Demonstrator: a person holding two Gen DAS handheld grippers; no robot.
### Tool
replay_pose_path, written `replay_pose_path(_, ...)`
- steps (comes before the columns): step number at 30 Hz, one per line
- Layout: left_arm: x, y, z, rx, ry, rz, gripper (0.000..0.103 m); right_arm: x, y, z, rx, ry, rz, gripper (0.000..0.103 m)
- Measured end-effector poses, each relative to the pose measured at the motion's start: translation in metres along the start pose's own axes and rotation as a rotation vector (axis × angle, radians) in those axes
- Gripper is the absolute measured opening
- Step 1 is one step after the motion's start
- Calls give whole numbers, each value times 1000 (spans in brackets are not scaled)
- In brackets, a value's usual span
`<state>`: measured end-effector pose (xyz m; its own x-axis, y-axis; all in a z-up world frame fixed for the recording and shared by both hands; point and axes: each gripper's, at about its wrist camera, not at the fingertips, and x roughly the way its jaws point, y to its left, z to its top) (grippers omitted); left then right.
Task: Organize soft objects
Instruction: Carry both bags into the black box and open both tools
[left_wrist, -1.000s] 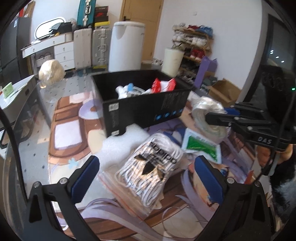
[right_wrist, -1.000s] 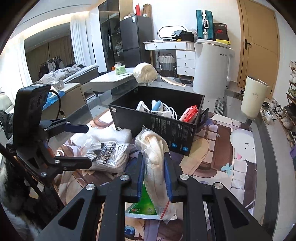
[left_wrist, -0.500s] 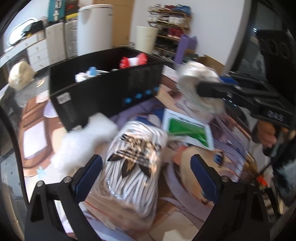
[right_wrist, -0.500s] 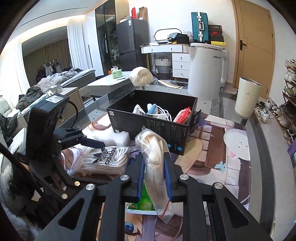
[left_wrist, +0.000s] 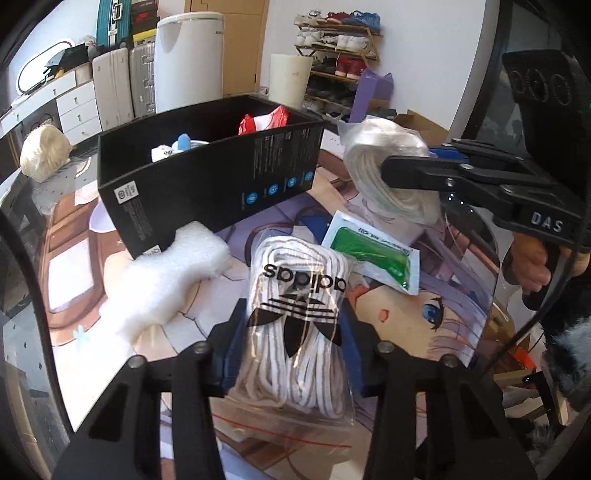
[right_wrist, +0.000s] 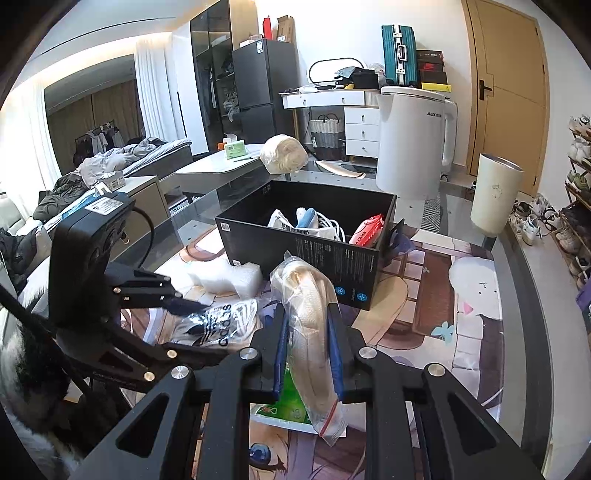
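Closing left gripper (left_wrist: 293, 341) fingers around bagged laces (left_wrist: 295, 325), right gripper (right_wrist: 308, 354) pinching rope bag (right_wrist: 310, 332), bottom hidden.

Background's pretty cluttered: a white AUX appliance (right_wrist: 415, 144) sits by the wooden door (right_wrist: 506, 85), with a teal suitcase (right_wrist: 399, 55) and shoe boxes stacked on the white dresser (right_wrist: 354, 125) next to it. Black fridge (right_wrist: 264, 88) further left, an unmade bed (right_wrist: 122, 162) beyond that. Shoe rack (left_wrist: 340, 62) along the wall, cream cylindrical bin (right_wrist: 495, 194) near the door. An anime-print mat (left_wrist: 424, 314) covers the glass table (right_wrist: 517, 273).
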<state>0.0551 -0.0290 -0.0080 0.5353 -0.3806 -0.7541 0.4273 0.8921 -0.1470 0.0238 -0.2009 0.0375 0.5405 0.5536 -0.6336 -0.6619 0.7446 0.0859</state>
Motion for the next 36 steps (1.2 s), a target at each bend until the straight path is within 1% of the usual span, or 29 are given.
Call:
replay_pose_path(4, -18, 1, 1, -36, -59, -37, 44, -4, 2, 3, 0, -19, -3, 19)
replay_pose_path(8, -39, 7, 10, -68, -138, -38, 44, -12, 5, 8, -3, -57, -8, 19)
replay_pose_path(9, -44, 9, 12, -75, -159, -31, 44, -13, 5, 10, -3, -68, -12, 19)
replay_pose_path(13, -59, 18, 25, -116, -236, 36, 44, -16, 6, 20, 7, -106, -38, 19)
replay_pose_path(16, -65, 30, 34, -171, -284, 55, 44, -16, 5, 29, 19, -135, -57, 19)
replay_pose_path(18, -65, 34, 41, -189, -302, 74, 44, -15, 5, 33, 29, -150, -67, 19)
replay_pose_path(25, -56, 46, 64, -221, -343, 109, 44, -4, 2, 58, 78, -186, -39, 19)
replay_pose_path(30, -43, 61, 76, -264, -334, 109, 44, 9, 4, 72, 77, -185, -10, 19)
replay_pose_path(36, -22, 78, 88, -291, -319, 117, 44, 27, 5, 90, 80, -188, 12, 19)
